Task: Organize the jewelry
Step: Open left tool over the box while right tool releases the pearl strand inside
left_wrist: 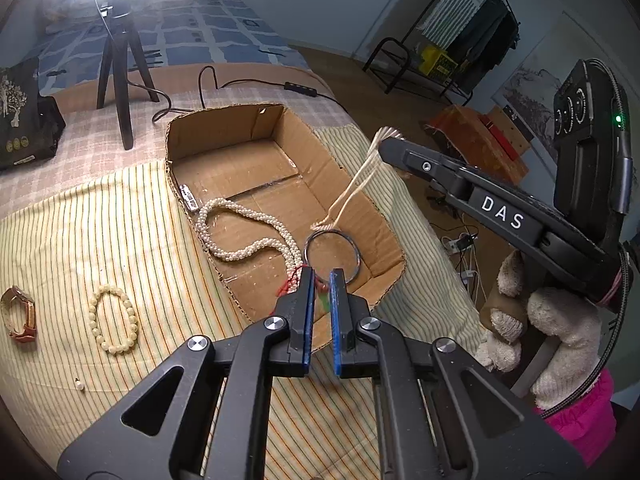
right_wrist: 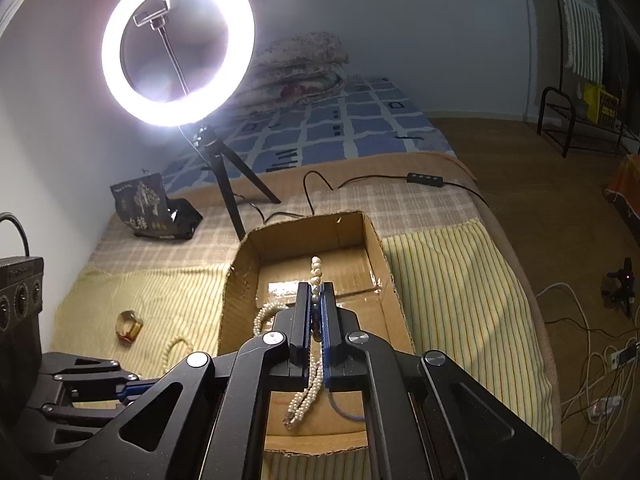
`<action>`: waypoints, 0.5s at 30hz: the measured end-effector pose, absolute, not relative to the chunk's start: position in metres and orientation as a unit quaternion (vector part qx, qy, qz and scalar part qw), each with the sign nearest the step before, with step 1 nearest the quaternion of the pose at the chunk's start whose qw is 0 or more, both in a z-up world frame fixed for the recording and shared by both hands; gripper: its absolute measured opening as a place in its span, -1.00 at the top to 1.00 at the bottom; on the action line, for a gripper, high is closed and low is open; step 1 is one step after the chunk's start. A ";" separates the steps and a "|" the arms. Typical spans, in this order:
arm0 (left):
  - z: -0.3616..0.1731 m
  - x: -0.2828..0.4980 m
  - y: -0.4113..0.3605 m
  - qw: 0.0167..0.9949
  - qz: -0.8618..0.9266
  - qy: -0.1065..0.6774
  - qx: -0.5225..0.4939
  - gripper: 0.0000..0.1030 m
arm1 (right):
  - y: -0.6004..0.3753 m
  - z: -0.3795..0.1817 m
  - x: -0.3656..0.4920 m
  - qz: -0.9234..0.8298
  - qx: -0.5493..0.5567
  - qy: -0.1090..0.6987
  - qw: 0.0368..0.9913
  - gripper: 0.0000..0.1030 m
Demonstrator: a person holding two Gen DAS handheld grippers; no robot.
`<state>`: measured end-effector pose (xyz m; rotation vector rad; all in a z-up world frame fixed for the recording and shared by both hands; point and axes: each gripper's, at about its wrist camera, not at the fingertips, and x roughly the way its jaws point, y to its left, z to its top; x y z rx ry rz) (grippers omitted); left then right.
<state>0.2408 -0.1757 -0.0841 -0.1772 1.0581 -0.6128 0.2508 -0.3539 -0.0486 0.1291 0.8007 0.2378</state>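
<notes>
An open cardboard box (left_wrist: 304, 132) (right_wrist: 240, 276) sits on the striped cloth. Inside lie a white pearl necklace (left_wrist: 244, 248), a dark metal bangle (left_wrist: 332, 254) and a small silver clip (left_wrist: 189, 197). My left gripper (left_wrist: 322, 276) hovers over the box's near end, jaws slightly apart, with red and green cord just beyond its tips. My right gripper (right_wrist: 316, 292) (left_wrist: 386, 142) is shut on a beaded pearl strand (right_wrist: 306, 394) (left_wrist: 352, 190) that hangs down into the box. A cream bead bracelet (left_wrist: 114, 320) and a gold bangle (left_wrist: 20, 316) (right_wrist: 129, 326) lie on the cloth left of the box.
A ring light on a tripod (right_wrist: 178, 44) (left_wrist: 118, 60) stands behind the box, its cable and switch (left_wrist: 300, 88) trailing across the bed. A black bag (left_wrist: 20, 116) (right_wrist: 154, 208) sits at the back left. A tiny loose bead (left_wrist: 80, 383) lies on the cloth.
</notes>
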 end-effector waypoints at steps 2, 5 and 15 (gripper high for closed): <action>-0.085 0.242 -0.175 0.813 -0.285 0.501 -0.081 0.63 | -0.353 -0.049 0.250 0.108 0.058 0.390 0.913 0.92; -0.086 0.242 -0.174 0.815 -0.282 0.499 -0.086 0.06 | -0.355 -0.049 0.251 0.096 0.060 0.391 0.914 0.11; -0.091 0.240 -0.170 0.815 -0.270 0.508 -0.071 -0.17 | -0.358 -0.044 0.247 0.065 0.062 0.380 0.920 -0.49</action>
